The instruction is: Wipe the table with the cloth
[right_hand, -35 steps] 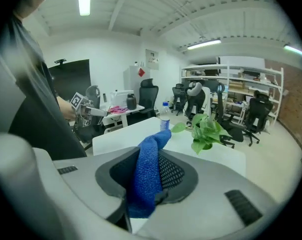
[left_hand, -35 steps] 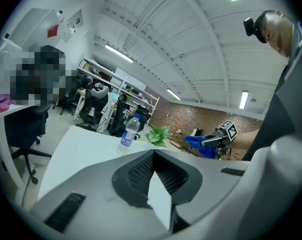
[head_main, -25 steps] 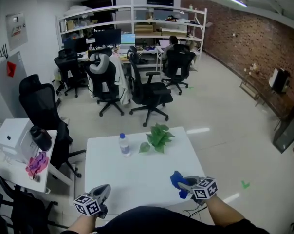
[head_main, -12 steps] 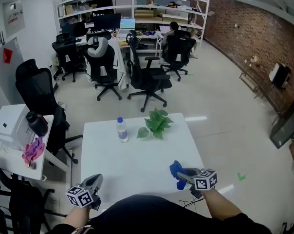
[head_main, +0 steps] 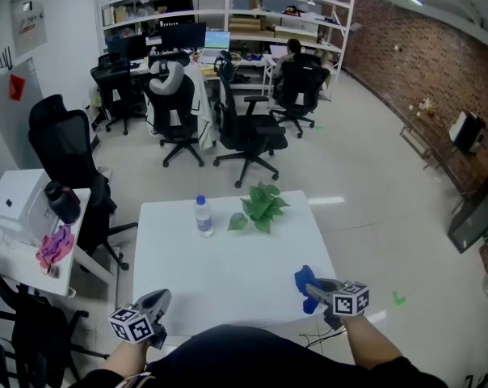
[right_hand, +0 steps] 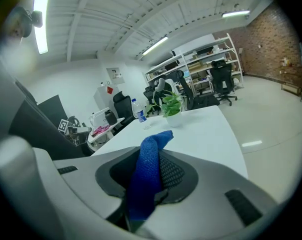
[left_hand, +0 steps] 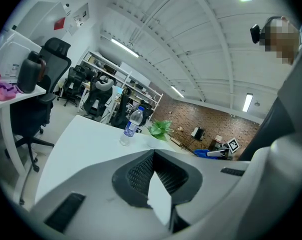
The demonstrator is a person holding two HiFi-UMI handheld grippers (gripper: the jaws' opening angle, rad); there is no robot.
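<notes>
- Far left, a side desk carries a white box, a dark flask and a crumpled pink rag. It stands apart from the main white surface.
- The left gripper sits at the near left corner of the surface. In its own view the jaws come together at the tips with nothing between them, only bare white tabletop beyond.
- Moving in, a clear water bottle with a blue cap stands upright toward the far edge, left of centre.
- Just to its right is a small leafy green plant in a white pot, near the bottle but not touching it.
- Over to the near right corner: here's the blue cloth, bunched and poking out past the jaw tips over the surface. Whether it touches the top, no view settles.
- The right gripper is clamped on that cloth. Its own view shows the blue fabric pinched between the pads and standing up in a fold.
</notes>
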